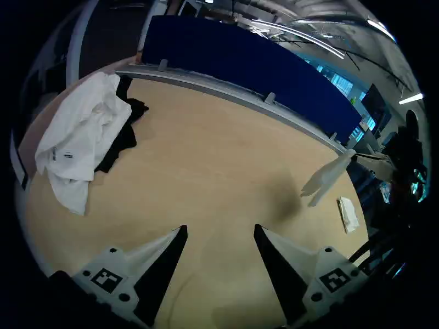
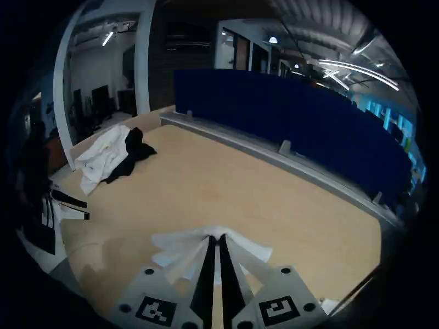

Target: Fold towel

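A white towel [image 2: 189, 249] is pinched between my right gripper's [image 2: 215, 239] fingers and fans out to both sides of them above the wooden table [image 2: 230, 186]. In the left gripper view the same towel [image 1: 326, 176] hangs in the air at the far right, casting a dark shadow on the table [image 1: 219, 164]. My left gripper [image 1: 219, 229] hovers over the table's near part, open, with nothing between its fingers.
A heap of white cloth [image 1: 82, 134] on black cloth [image 1: 123, 137] lies at the table's far left corner, also in the right gripper view [image 2: 104, 153]. A small folded white piece [image 1: 347, 214] rests near the right edge. A blue partition [image 1: 247, 60] runs along the back.
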